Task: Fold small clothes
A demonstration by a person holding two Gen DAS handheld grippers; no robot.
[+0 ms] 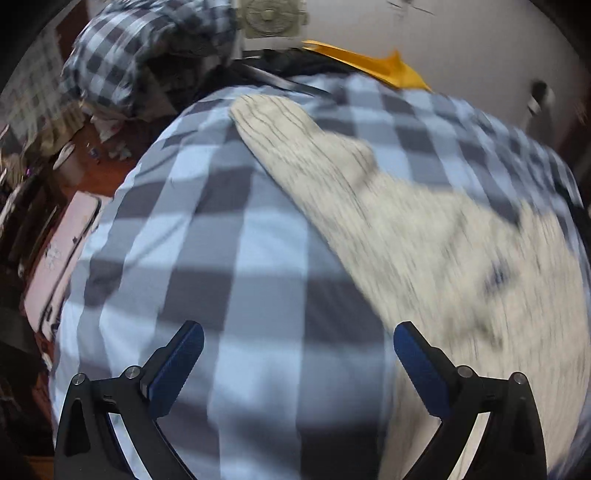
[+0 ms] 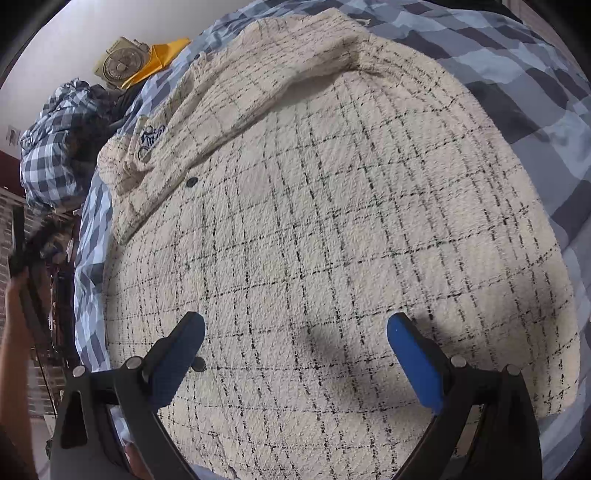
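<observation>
A cream jacket with a thin black check lies spread on a blue-and-grey checked bedsheet. One sleeve is folded across its upper part, near a small bicycle emblem and a dark button. My right gripper hovers open over the jacket's lower body, nothing between its fingers. In the left wrist view the same jacket is blurred, its sleeve stretching away up-left. My left gripper is open above the bare bedsheet, just left of the jacket's edge.
A bundled checked quilt and a dark heap lie at the head of the bed, with a yellow cloth and a box fan by the wall. A pink object lies on the floor left of the bed. A person's arm shows at the left edge.
</observation>
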